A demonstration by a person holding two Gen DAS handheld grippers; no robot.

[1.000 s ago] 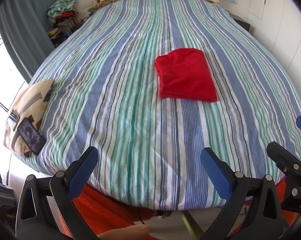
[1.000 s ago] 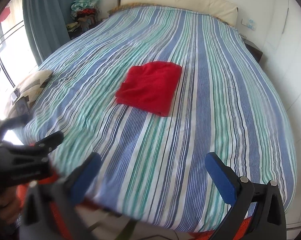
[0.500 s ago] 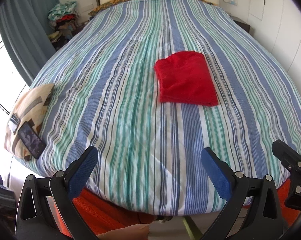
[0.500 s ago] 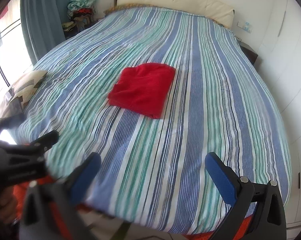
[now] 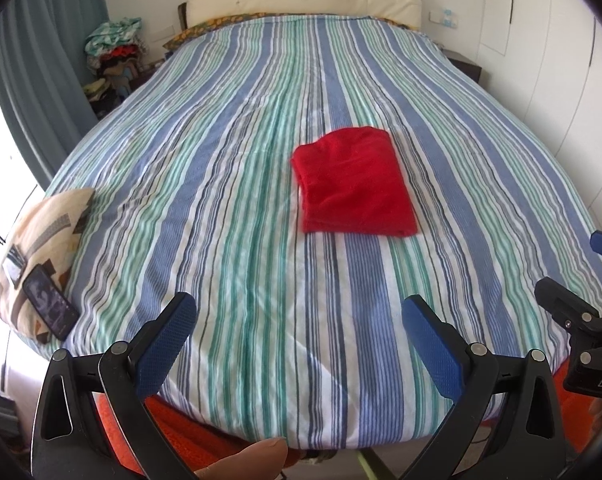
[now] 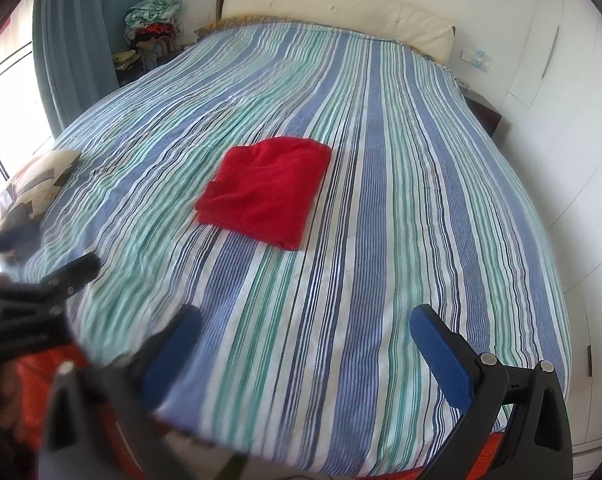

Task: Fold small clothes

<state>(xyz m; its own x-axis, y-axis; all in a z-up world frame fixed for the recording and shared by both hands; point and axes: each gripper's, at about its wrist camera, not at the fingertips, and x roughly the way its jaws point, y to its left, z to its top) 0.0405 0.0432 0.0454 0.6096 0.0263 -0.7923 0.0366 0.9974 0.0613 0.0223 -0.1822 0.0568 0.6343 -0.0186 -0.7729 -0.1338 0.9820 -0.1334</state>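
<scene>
Both hand-held grippers, left and right, spread wide, empty; folded red garment on striped bedspread.

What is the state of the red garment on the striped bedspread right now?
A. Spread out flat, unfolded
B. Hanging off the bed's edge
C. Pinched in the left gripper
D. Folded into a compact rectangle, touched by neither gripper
D: the red garment lies folded in a neat rectangle on the striped bedspread, while the left gripper and right gripper are both open and well short of it.
</scene>
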